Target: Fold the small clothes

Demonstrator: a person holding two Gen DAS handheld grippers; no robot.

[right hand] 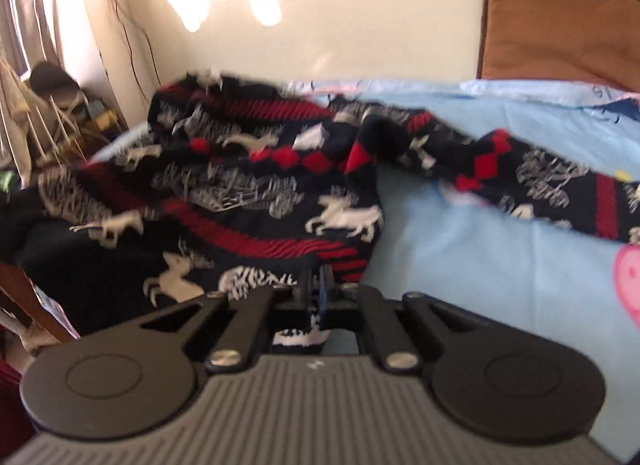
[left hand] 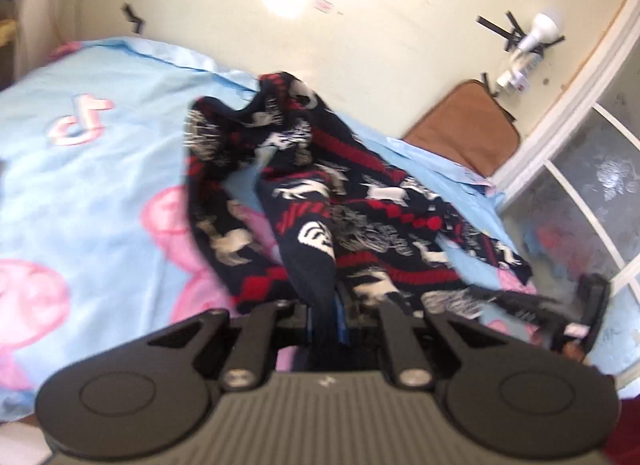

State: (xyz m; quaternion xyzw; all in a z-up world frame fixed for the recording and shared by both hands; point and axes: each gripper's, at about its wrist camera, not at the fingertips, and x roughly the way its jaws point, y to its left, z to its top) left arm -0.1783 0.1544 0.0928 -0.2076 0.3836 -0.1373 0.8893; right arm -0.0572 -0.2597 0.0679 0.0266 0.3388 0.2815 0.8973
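The left gripper (left hand: 334, 305) is pinching a fold of the sweater (left hand: 320, 201), its jaws drawn tight together with dark fabric bunched up between them and lifted off the bed (left hand: 100, 193). The right gripper (right hand: 318, 297) is doing the same, jaws nearly meeting on the sweater's (right hand: 248, 201) lower edge, the knit draping over and under its fingers.

From the left wrist view, the right gripper (left hand: 576, 325) is showing at the far right, blurred, with a corner of the sweater trailing toward it.

The sweater is lying crumpled across the middle of the bed. It is navy with red zigzag bands, red diamonds and white horse and tree shapes. One sleeve (right hand: 540, 181) is stretching out to the right over the sheet, and another part is humping up toward the wall (left hand: 360, 25).

The bed is wearing a pale blue sheet with pink circles and a pink logo (left hand: 78, 119). A brown cushion (left hand: 468, 125) is leaning against the cream wall at the bed's far corner. A white lamp (left hand: 538, 35) is sitting taped to the wall above it. A white-framed glass door (left hand: 580, 185) is standing at the right. In the right wrist view, a curtain (right hand: 24, 5) is hanging at the left, with clutter (right hand: 68, 113) below it beside the bed (right hand: 480, 245).

Both views are blurred.
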